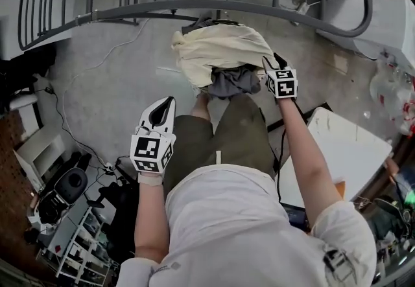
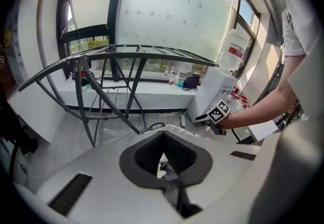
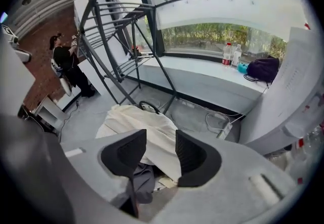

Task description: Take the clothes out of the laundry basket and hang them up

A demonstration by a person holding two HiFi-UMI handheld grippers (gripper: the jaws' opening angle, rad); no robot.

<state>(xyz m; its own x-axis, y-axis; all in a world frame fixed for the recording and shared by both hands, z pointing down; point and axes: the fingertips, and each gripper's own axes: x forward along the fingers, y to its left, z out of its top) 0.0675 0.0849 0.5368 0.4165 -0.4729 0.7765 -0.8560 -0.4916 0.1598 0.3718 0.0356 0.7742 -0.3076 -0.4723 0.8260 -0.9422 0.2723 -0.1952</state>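
A heap of clothes lies on the floor in front of the person's legs: a cream cloth (image 1: 217, 49) on top and a grey garment (image 1: 232, 80) at its near edge. In the right gripper view the cream cloth (image 3: 147, 127) and grey garment (image 3: 142, 180) lie below the jaws. My right gripper (image 1: 270, 62) hangs at the heap's right side, open, with nothing pressed between its pads (image 3: 161, 139). To the left, over bare floor, my left gripper (image 1: 166, 104) is shut and empty (image 2: 163, 160). The grey metal drying rack (image 1: 220, 7) stands just beyond the heap.
A white boxy unit (image 1: 350, 149) stands close on the right. Cables (image 1: 126, 43) run over the concrete floor on the left, by shelves of equipment (image 1: 65, 201). Bottles (image 3: 230, 56) and a purple bag (image 3: 262, 69) sit on the window sill. A person (image 3: 63, 61) stands far left.
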